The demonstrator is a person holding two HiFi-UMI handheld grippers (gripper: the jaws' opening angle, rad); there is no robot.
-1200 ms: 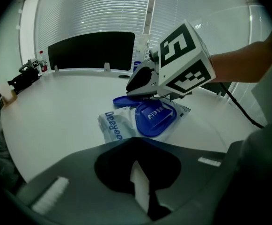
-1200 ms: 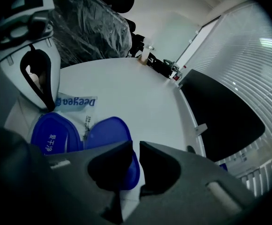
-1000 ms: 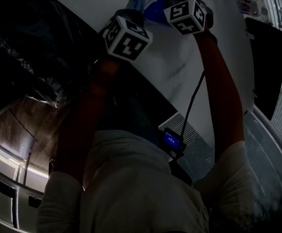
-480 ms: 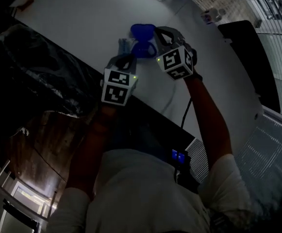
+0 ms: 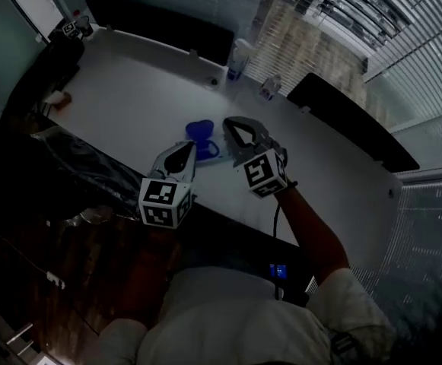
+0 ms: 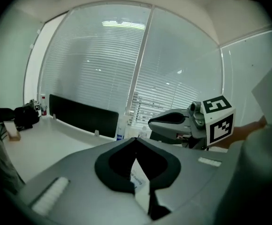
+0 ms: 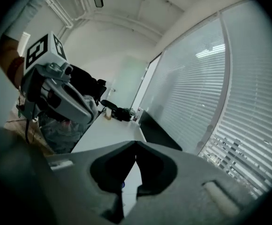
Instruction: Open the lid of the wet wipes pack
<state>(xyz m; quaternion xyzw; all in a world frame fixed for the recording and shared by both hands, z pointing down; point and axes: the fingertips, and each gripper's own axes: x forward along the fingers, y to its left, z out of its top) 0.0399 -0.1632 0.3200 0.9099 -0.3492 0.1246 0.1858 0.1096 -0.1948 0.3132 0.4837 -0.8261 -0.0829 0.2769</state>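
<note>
A blue thing (image 5: 200, 131), with a pale wet wipes pack (image 5: 208, 150) just in front of it, lies near the front edge of the white table (image 5: 129, 97). The scene is dim, so I cannot make out the lid. My left gripper (image 5: 188, 147) hovers just left of the pack with its jaws together. My right gripper (image 5: 233, 125) is shut and sits just right of the blue thing. In the left gripper view a strip of printed white label (image 6: 138, 178) shows through the slit below the closed tips, with the right gripper (image 6: 169, 120) beyond. The right gripper view shows the left gripper (image 7: 61, 97) at the left.
Two long black panels (image 5: 160, 25) (image 5: 350, 120) stand along the table's far edge. Between them are a bottle (image 5: 238, 58) and a small object (image 5: 270, 88). A black bag (image 5: 53, 63) rests at the far left. Dark plastic sheeting (image 5: 76, 169) lies left of the table's front edge.
The head view has swung up from the person's body to take in the whole table. Both grippers stay side by side at the blue thing and pack, now looking smaller and farther.
</note>
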